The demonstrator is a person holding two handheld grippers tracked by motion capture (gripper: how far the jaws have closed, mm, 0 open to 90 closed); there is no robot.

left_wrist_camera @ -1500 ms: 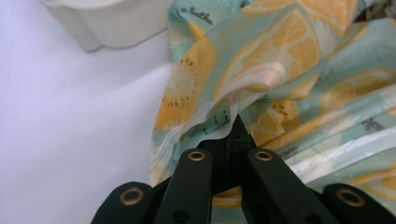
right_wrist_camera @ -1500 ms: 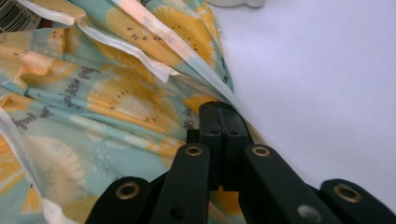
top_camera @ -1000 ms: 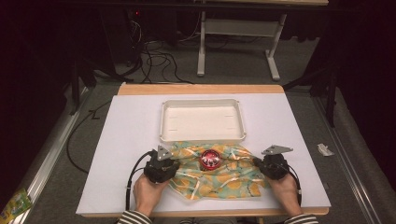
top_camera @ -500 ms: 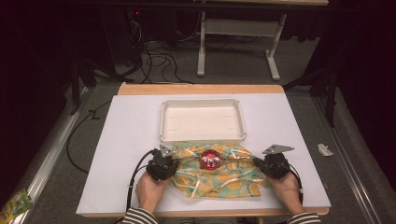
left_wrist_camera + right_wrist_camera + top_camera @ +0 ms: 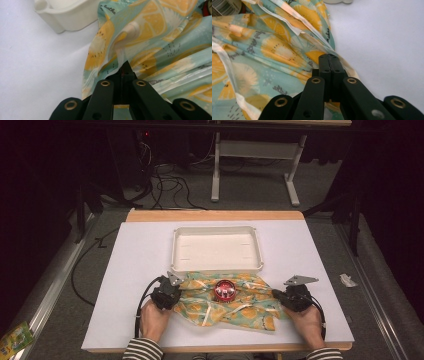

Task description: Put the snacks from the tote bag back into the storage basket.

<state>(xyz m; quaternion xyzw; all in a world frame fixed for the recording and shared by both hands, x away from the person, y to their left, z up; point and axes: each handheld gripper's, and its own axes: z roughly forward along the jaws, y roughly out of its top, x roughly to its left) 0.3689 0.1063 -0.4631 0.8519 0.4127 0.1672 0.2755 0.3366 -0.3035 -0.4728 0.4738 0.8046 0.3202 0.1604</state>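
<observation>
A crumpled cloth [image 5: 235,304] printed with orange slices on pale green lies on the white table, just in front of a white tray [image 5: 217,265]. A red round object [image 5: 225,291] rests on the cloth's middle. My left gripper [image 5: 172,290] is shut on the cloth's left edge; the left gripper view has the jaws pinching a fold of the cloth [image 5: 140,42]. At the cloth's right edge my right gripper [image 5: 278,295] is shut on the fabric, and the right gripper view has its jaws closed over the cloth [image 5: 269,52] hem.
The white tray [image 5: 62,17] stands empty behind the cloth, its corner close to my left gripper. Bare white table [image 5: 140,255] lies to the left, right [image 5: 382,37] and back. Cables and a table frame [image 5: 252,150] are on the floor beyond.
Both hands and grippers have shifted very slightly; the cloth and red object stay where they were.
</observation>
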